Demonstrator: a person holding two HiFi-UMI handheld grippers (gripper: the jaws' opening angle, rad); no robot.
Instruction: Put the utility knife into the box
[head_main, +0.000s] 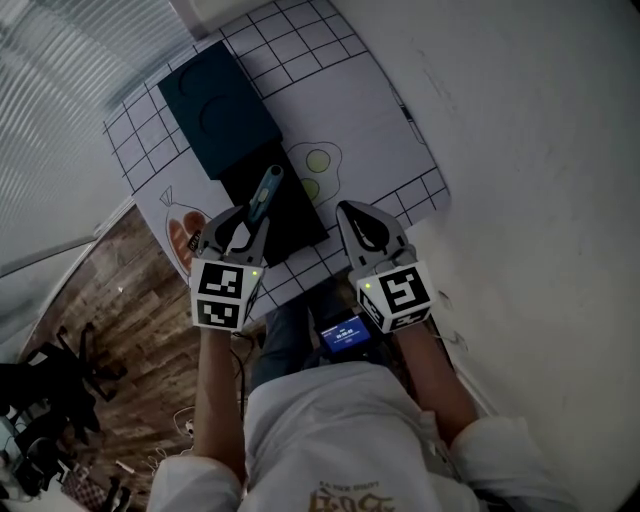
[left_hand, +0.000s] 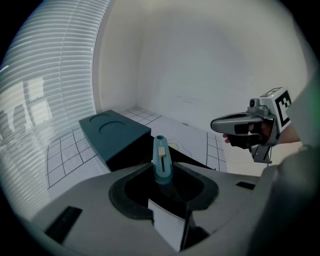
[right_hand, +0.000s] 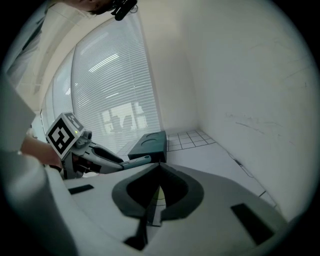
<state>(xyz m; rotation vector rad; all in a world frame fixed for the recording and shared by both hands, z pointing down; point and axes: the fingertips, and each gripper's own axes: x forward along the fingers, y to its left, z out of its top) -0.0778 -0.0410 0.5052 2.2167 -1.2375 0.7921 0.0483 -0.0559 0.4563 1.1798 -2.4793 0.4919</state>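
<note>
Left fingers (head_main: 222, 232) clamp the knife (head_main: 266, 190) above the black box (head_main: 295, 215), which seems open; right fingers (head_main: 365, 232) are pressed together, empty. Lower the knife level, lengthwise inside the box, before releasing.

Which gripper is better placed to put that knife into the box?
Left. The left gripper holds the knife, which points at the box close ahead. The right gripper is shut on nothing, off to the side.
</note>
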